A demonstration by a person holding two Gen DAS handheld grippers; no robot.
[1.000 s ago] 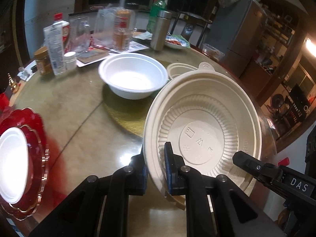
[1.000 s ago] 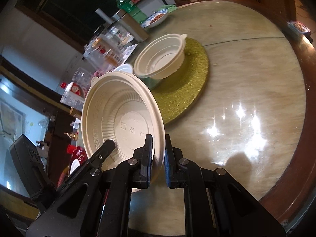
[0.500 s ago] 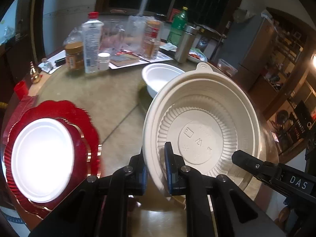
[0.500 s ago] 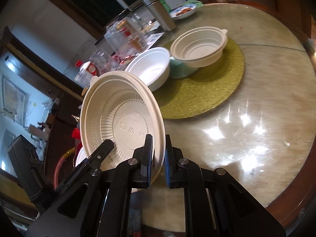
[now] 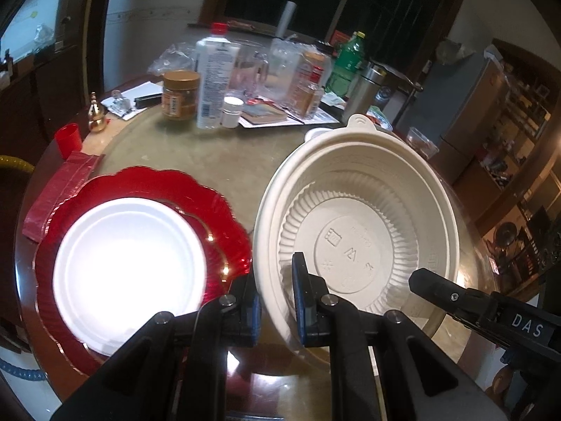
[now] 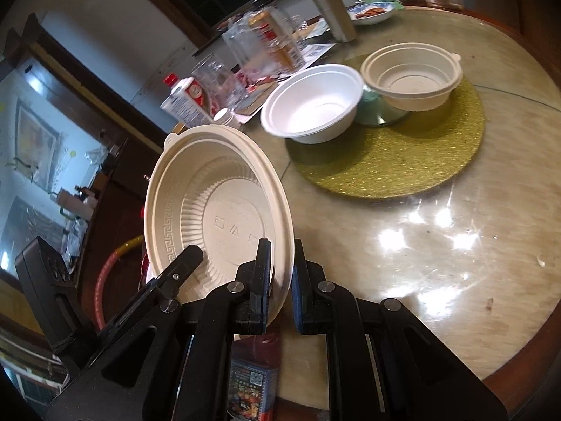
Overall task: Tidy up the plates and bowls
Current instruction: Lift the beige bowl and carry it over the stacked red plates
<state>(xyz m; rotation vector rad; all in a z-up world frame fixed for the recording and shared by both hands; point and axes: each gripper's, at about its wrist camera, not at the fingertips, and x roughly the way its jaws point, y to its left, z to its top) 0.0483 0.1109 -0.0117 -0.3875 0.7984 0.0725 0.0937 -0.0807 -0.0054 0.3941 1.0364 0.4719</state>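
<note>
1. While held up in the air by its rim, tilted steeply: large beige bowl [image 5: 354,231], ribbed inside, with a small tab on the far edge; no part of it on the round table [image 6: 455,210].
2. Pinched at the near rim by left gripper [image 5: 277,301], one pad inside and one outside the wall; pinched also at another point of the rim by right gripper [image 6: 280,280]. Both claws narrow, closed on the thin wall.
3. Probably very light, thin moulded material, a little flexible; easy to bend or crack if squeezed hard. Best hold: the rolled rim, which looks the stiffest part.
4. Just beside it, lower and to the left: white plate [image 5: 129,273] lying on red scalloped plate [image 5: 224,207].
5. Farther away, on gold round mat [image 6: 385,161]: white bowl [image 6: 312,105] and smaller beige bowl [image 6: 410,77], near each other.
6. At the back of the table: bottles, jars, papers, not for this task.
</note>
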